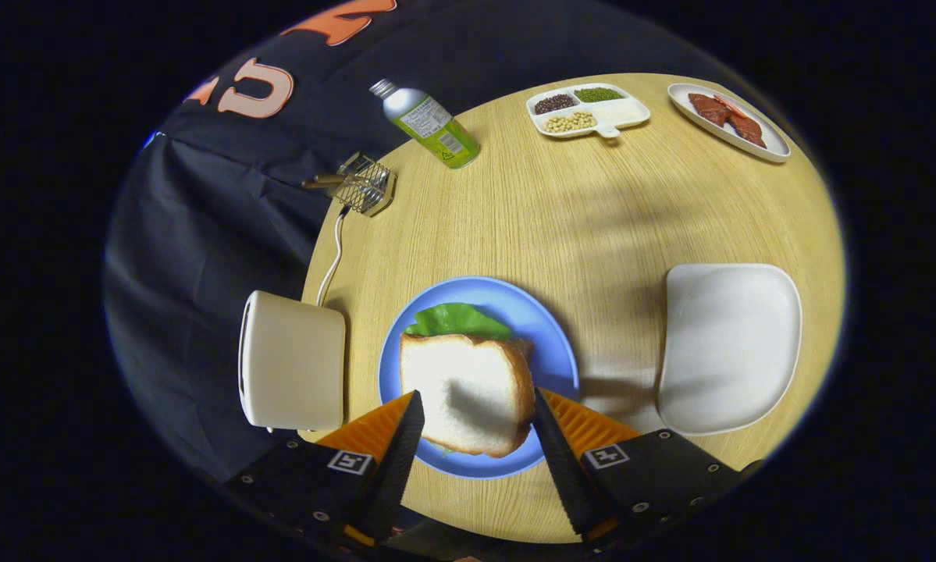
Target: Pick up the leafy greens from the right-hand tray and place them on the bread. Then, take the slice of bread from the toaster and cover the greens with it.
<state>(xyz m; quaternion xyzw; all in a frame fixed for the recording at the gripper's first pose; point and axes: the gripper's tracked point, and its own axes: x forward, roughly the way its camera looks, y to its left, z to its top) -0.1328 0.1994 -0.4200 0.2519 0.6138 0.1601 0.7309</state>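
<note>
Jaws stand spread, one finger on each side of the top slice of bread (466, 390), and we cannot confirm that either finger presses on it; the right finger appears to touch its crust edge, while the left finger sits just beside the near corner. We read the gripper (474, 421) as released or nearly released over the stack. Between and just ahead of the fingers, the slice lies on the leafy greens (457, 320), which protrude beyond its far edge, and a thin strip of green also shows under its near edge. Everything rests on the blue plate (549, 351). To the left of the fingers stands the toaster (292, 361), with its cord running away beyond it; to the right lies the white tray (729, 347), now without greens. Well beyond the fingers we note a bottle (428, 125), a small wire rack (364, 185), a divided dish of beans (589, 109) and a plate of meat slices (729, 121). We judge the task to be essentially complete. The remaining risk is in withdrawal: if the right finger drags on the crust, the slice may slide and uncover the greens. A tilted lift could also nudge the plate toward the toaster.
</note>
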